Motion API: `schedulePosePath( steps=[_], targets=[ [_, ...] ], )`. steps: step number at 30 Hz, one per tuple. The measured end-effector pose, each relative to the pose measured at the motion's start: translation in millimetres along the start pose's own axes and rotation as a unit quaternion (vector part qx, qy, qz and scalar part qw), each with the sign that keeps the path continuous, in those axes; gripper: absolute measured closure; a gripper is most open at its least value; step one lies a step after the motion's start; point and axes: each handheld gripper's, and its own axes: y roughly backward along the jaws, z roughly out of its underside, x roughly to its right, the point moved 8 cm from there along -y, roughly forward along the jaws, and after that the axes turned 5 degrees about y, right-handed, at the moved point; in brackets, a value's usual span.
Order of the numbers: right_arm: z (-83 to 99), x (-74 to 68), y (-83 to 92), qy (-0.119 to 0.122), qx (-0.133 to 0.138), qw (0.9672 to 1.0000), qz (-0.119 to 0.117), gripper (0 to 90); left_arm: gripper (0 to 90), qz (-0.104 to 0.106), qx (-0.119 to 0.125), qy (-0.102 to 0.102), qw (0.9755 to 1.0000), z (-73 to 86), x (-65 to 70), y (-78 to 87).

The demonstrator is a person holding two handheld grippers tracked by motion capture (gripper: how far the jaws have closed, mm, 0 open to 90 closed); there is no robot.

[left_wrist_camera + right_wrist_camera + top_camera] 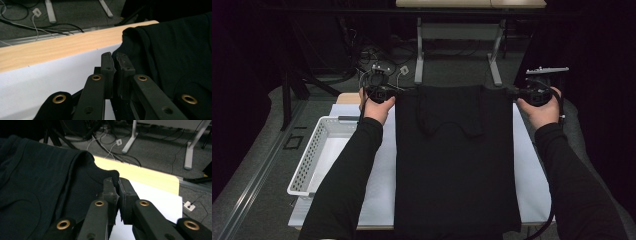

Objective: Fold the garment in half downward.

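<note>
A light wooden worktop carries everything here, its bare wood showing as a strip along the far edge. A white sheet covers most of it. Lying on that sheet, down the middle, is a black garment, its near end hanging over the worktop's near edge. At the left side sits a white perforated basket, just beside the sheet's left border.

Overhead forward-down; tool cameras close, sharing garment

A basket blocks the table's left side; right of the shirt a bare strip stays passable.
</note>
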Motion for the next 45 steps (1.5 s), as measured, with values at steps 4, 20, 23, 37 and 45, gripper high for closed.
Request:
schedulePosePath(
  steps=[4, 20, 23, 37, 45],
  targets=[
    [-12.3, -0.3, -0.8, -0.002, 0.017, 0.9999, 0.005, 85.9, 84.9, -0.001, 0.016, 0.004, 0.9999, -11.6, -3.6, 1.7],
    [-18.3, 2.3, -3.8, -0.008, 0.04, 0.9991, 0.01, 85.8, 84.8, 0.006, 0.03, 0.009, 0.9995, -13.3, -11.9, 5.7],
    [-2.1, 2.1, -10.6, -0.01, 0.024, 0.9996, 0.005, 85.8, 84.9, 0.008, 0.017, 0.008, 0.9998, -0.6, -13.3, -1.1],
    [57.8, 0.2, -35.6, -0.007, -0.035, 0.9993, -0.001, 85.7, 84.8, 0.002, -0.043, 0.012, 0.999, 55.8, -24.8, -30.7],
    [66.6, 0.7, -33.5, -0.012, -0.037, 0.9992, -0.006, 85.7, 84.8, 0.007, -0.048, 0.015, 0.9987, 65.6, -22.3, -24.1]
  ],
)
